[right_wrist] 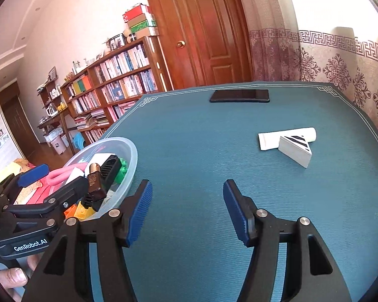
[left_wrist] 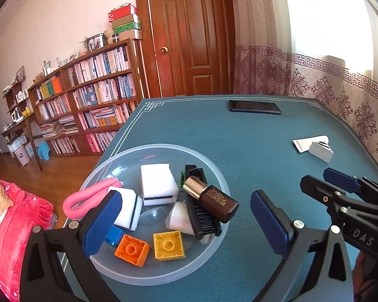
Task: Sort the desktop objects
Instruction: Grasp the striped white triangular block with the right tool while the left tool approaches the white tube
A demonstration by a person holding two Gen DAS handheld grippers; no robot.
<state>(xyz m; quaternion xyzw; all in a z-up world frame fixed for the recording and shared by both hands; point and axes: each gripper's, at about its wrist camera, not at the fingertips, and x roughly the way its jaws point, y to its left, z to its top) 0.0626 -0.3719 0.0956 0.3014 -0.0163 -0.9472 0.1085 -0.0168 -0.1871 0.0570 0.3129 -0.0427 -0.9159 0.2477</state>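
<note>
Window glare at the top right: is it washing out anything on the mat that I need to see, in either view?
Left wrist view: the window is blown out white, but the phone, white tube and clear bowl stay sharp. Right wrist view: same blowout, with the tube and white block still readable. Fisheye bends the mat edges in both views.

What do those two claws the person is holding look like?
Both the left claw and the right claw have black plastic frames with silver screws and ribbed blue pads. White lettering reads "GenRobot.AI" on the left one and "DAS" on the right.
</note>
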